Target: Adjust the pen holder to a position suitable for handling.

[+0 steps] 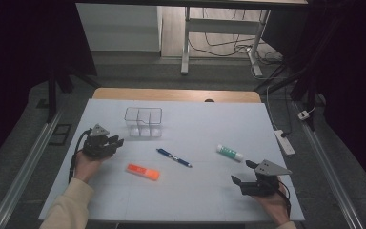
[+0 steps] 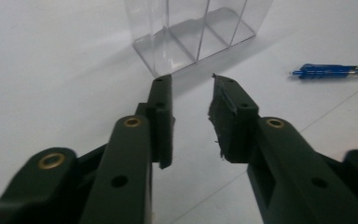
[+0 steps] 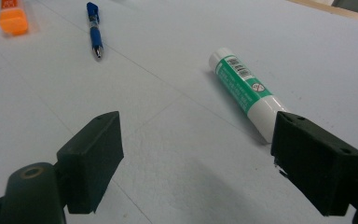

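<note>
1. Two grippers low over the white table sheet (image 1: 195,124), one at each near corner, both empty.
2. Left gripper (image 1: 118,141): jaws drawn in to a narrow gap, nothing between the pads. Aimed at the clear divided box (image 2: 196,32), which stands upright just ahead and slightly left of the jaw line, long side across the approach.
3. Right gripper (image 1: 242,171): jaws spread wide, nothing gripped. Nearest to the glue stick (image 3: 242,88), which lies flat just ahead and to the right jaw's side, with its white end close to that jaw.
4. Glue stick's long axis slanted away to the left, so probably calls for a small shift right and a turn of the wrist to close across the barrel.
5. Glue stick: smooth round plastic tube, green label, likely to roll. Box: thin, hard, transparent walls, three compartments.
6. Farther off, mid-table: blue pen (image 1: 174,158) and flat orange block (image 1: 143,171), apart from each other.
</note>
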A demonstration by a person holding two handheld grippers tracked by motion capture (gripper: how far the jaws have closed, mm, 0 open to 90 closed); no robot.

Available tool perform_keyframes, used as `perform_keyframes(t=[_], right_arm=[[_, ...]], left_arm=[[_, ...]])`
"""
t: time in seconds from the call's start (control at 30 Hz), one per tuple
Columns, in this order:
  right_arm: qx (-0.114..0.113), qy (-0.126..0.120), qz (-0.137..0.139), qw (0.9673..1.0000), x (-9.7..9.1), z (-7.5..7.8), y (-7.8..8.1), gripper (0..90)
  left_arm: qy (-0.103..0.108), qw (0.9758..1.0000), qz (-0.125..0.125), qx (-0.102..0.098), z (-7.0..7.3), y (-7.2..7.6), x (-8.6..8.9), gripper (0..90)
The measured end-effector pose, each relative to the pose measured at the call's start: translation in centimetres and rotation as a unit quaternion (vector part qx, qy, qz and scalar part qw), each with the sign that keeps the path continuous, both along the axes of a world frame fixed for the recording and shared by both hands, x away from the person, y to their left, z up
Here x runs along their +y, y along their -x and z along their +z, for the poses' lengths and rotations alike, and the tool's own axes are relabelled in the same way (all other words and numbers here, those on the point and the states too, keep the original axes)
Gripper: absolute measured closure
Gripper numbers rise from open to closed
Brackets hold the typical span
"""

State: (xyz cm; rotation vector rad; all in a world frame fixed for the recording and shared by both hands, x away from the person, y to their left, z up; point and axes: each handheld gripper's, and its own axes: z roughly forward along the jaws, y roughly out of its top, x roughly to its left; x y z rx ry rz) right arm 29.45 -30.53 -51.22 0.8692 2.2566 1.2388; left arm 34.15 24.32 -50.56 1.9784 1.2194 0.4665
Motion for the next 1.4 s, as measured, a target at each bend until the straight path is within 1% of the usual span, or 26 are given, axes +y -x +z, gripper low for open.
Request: perform_keyframes(t=[0.17,0.3,0.4,0.6,0.67,0.87,1.0,1.23,1.27,1.3,1.4], right_arm=[[0.0,-0.001,0.001,1.0,0.0,0.0,0.0,16.1],[-0.001,0.0,-0.001,1.0,0.0,0.0,0.0,16.1],[-0.001,0.0,-0.001,1.0,-0.1,0.0,0.1,16.1],[-0.001,-0.003,-0.001,1.0,-0.1,0.0,0.0,16.1],[-0.005,-0.003,-0.001,1.0,-0.1,0.0,0.1,16.7],[-0.006,-0.006,-0.001,1.0,-0.1,0.1,0.2,17.0],[-0.006,-0.005,-0.003,1.0,-0.2,0.2,0.2,17.0],[-0.007,-0.006,-0.005,1.0,-0.3,0.2,0.2,17.0],[-0.005,-0.006,-0.003,1.0,-0.3,0.2,0.1,17.0],[-0.004,-0.006,-0.002,1.0,-0.3,0.2,0.1,17.0],[-0.003,-0.005,0.0,1.0,-0.2,0.1,0.2,17.0]], left_arm=[[0.0,1.0,0.006,0.004,-0.2,-0.6,0.2,77.1],[-0.002,1.0,0.007,0.006,-0.3,-1.0,0.3,85.0],[-0.001,1.0,0.008,0.005,-0.2,-1.3,0.3,88.3],[-0.001,0.9999,0.01,0.004,-0.2,-1.8,0.3,88.9],[-0.002,0.9999,0.011,0.006,-0.3,-2.1,0.4,88.9],[-0.002,0.9999,0.014,0.008,-0.3,-2.7,0.6,88.9],[0.007,0.9998,0.016,0.011,-0.1,-3.5,0.7,88.9],[-0.006,0.9996,0.023,0.017,0.4,-5.1,0.7,88.9],[-0.006,0.9996,0.023,0.017,0.4,-5.1,0.7,88.9],[-0.008,0.9995,0.025,0.018,0.5,-5.4,0.7,88.9],[-0.007,0.9993,0.03,0.019,0.4,-5.8,0.8,88.9]])
